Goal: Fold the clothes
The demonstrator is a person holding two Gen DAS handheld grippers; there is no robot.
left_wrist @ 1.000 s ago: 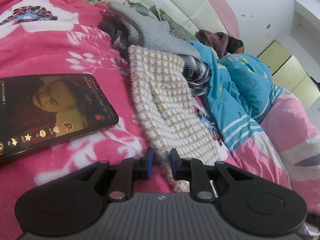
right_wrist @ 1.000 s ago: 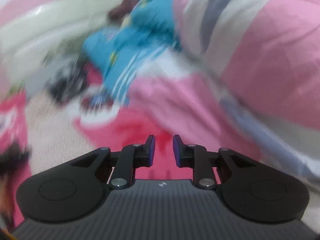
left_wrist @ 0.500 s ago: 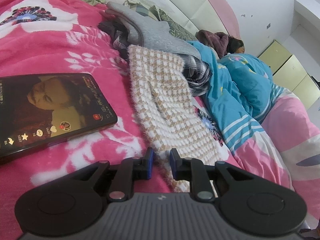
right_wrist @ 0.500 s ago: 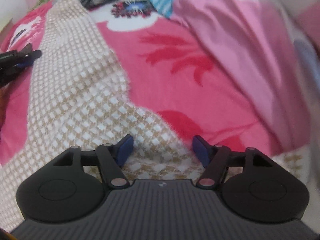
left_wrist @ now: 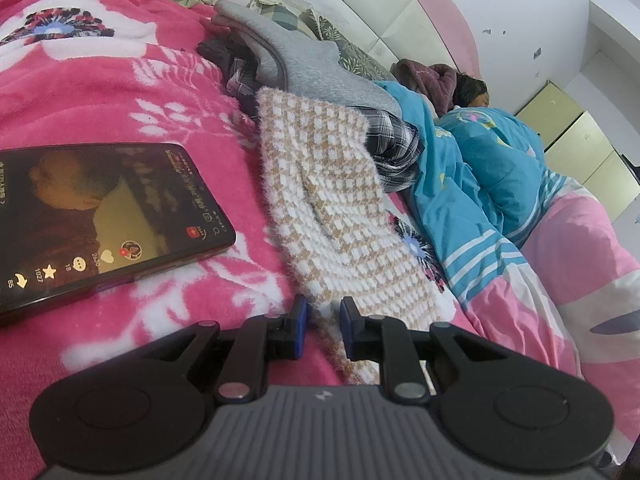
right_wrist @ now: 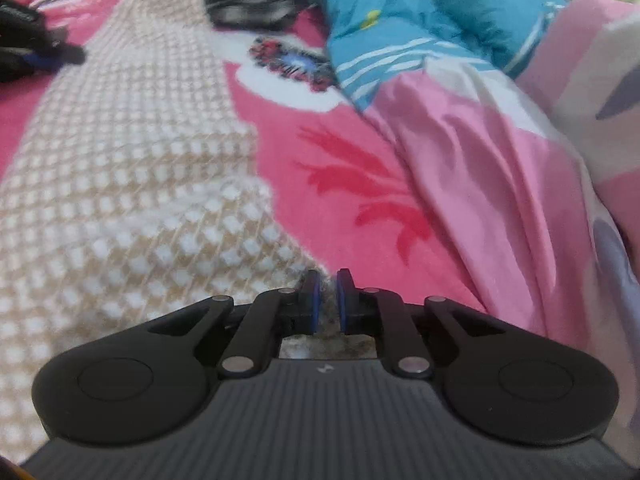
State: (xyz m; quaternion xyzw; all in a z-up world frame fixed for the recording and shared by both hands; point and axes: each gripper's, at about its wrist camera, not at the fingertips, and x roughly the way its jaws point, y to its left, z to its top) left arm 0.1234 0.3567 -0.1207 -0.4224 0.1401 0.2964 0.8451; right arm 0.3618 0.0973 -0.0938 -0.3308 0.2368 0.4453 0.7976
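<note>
1. Nearest in my left view, my left gripper (left_wrist: 322, 320) sits low at the bottom centre with its jaws narrow, pinched on the near edge of the beige-and-white knit garment (left_wrist: 336, 200), which runs up from between the pads toward mid-frame.
2. In my right view, my right gripper (right_wrist: 325, 300) has just been closing; its jaws now stand narrow on the corner of the same knit garment (right_wrist: 120, 168), the fuzzy edge caught between the blue pads.
3. Only the right view shows that garment spread broadly over the left half of the frame, and my left gripper (right_wrist: 36, 56) as a dark shape at its upper left edge.
4. Only the left view shows a phone (left_wrist: 96, 220) lying at left on the pink floral blanket (left_wrist: 120, 92), just beside the garment. Its screen is lit with icons and small counts; the text is too small for me to read.
5. Farther up, both views show a plaid cloth (left_wrist: 392, 148) at the garment's far end; the left view adds a grey garment (left_wrist: 316, 68) above it.
6. Farthest, at upper right, a person (left_wrist: 472, 92) lies under a blue quilt (left_wrist: 492, 168), with a pink quilt (right_wrist: 472, 168) nearer.
</note>
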